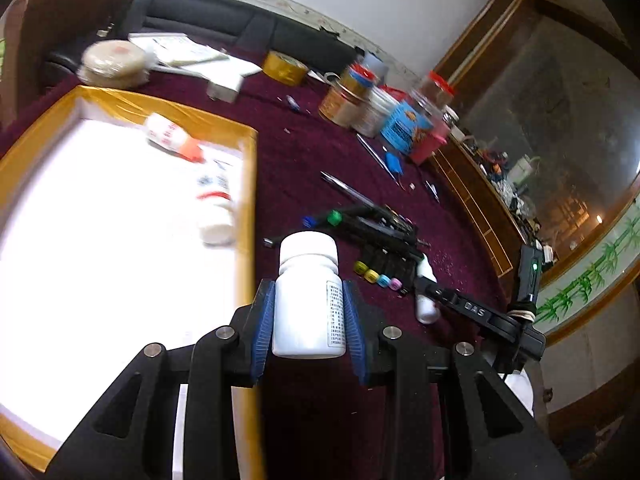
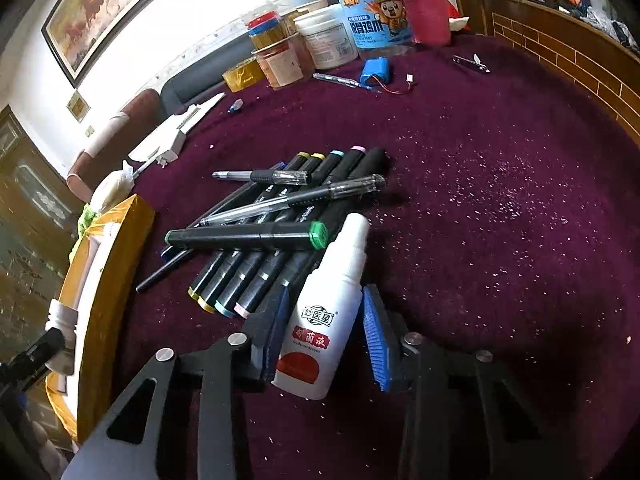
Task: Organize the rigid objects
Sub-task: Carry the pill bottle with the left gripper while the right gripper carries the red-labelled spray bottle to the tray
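Observation:
My left gripper (image 1: 308, 312) is shut on a white pill bottle (image 1: 308, 300), held upright above the maroon table beside the right edge of a yellow-rimmed white tray (image 1: 250, 184). Two white bottles (image 1: 172, 138) (image 1: 216, 204) lie in the tray. My right gripper (image 2: 326, 332) straddles a white spray bottle with a red label (image 2: 320, 316) lying on the table; its left pad touches the bottle, the right pad stands a little off it. The right gripper (image 1: 432, 296) and spray bottle also show in the left wrist view. The left gripper's bottle (image 2: 60, 336) shows at the right wrist view's left edge.
A pile of black markers and pens (image 2: 280, 220) lies just beyond the spray bottle. Jars and cans (image 2: 360, 32), a blue battery pack (image 2: 374, 74), yellow tape (image 2: 242, 74) and white boxes (image 2: 172, 136) stand at the table's far side. A wooden rim (image 2: 580, 60) borders the table.

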`<state>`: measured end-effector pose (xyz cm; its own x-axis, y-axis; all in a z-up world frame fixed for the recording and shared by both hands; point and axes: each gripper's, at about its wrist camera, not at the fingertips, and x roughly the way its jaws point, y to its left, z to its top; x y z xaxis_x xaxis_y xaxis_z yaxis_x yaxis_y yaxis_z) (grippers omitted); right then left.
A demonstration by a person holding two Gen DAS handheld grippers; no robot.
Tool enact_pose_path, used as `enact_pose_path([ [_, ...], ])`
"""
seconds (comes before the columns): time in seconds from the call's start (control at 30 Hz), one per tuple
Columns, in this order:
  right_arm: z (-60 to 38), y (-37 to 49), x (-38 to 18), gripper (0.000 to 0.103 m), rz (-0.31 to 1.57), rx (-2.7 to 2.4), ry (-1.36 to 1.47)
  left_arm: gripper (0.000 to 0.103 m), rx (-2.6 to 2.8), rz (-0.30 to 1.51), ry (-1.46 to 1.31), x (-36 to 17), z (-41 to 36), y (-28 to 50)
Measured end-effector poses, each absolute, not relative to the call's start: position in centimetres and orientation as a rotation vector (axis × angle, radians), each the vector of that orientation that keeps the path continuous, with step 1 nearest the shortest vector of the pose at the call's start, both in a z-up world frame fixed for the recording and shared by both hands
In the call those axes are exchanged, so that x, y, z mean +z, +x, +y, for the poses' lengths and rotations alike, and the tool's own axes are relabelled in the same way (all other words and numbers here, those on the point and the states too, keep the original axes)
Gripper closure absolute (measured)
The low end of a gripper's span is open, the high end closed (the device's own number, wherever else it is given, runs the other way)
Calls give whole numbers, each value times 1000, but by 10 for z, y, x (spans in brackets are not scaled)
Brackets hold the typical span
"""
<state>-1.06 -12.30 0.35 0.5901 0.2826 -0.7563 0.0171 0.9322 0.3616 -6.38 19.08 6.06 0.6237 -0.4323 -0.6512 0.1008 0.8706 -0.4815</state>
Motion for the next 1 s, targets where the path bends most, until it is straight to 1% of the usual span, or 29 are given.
enact_pose_path([
  [0.07,-129,-14,4,75,949,187,389,72,-300,846,-435,64,207,-64],
  [0.27,-138,-29,23,75,919,293,494,72,-188,836,-454,65,265,-62],
  [0.6,-102,-40,54,75,873,380,454,72,-169,825,-498,55,292,-75],
  [0.8,-64,-38,63,74,894,483,423,72,-152,836,-490,53,301,-71],
  [1.0,14,-17,69,74,942,658,367,72,-117,857,-425,57,308,-35],
])
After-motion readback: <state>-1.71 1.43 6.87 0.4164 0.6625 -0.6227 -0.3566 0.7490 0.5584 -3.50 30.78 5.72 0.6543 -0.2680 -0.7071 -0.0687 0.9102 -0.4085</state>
